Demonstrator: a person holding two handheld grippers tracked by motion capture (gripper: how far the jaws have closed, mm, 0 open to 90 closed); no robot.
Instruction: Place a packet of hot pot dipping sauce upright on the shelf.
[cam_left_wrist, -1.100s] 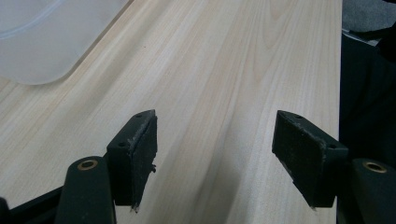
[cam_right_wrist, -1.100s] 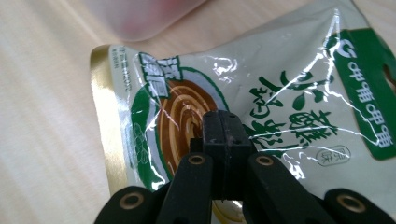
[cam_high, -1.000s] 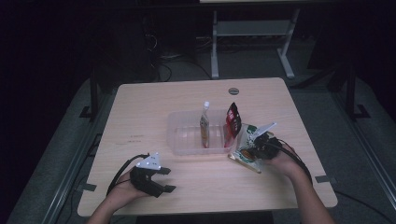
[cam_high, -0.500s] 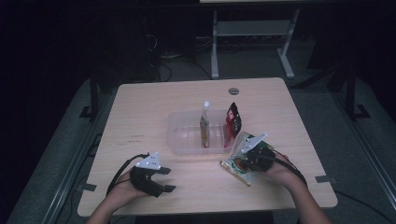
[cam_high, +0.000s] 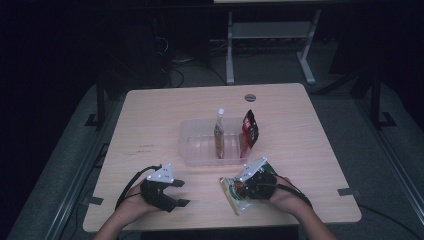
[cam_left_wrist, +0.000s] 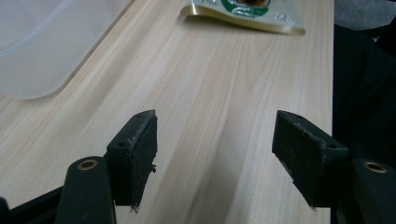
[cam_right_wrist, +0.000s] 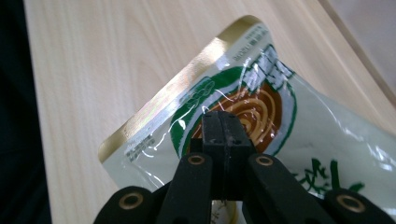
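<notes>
A clear plastic tray (cam_high: 200, 150) is taken as the landmark, lying at the middle of the table (cam_high: 150, 115); an upright spouted pouch (cam_high: 219, 134) and a dark red packet (cam_high: 249, 128) are stood at its right end. Nearer the person than the tray, off its right corner, a green-and-gold snack packet (cam_high: 234, 192) is held by the right tool (cam_high: 248, 186), whose jaws are pressed together on the film. Off the tray's left corner, the left tool (cam_high: 178, 192) is held with its jaws wide apart and nothing between them. Bare table lies between the tools, and nothing bars the way to the tray. The brown spiral print and gold edge of the packet (cam_right_wrist: 243, 107) are resolved in the right gripper view; the packet's edge (cam_left_wrist: 243, 16) and the tray's rounded corner (cam_left_wrist: 42, 51) are given in the left gripper view. Compared with a second earlier, the packet has been carried from beside the tray's right end toward the person.
</notes>
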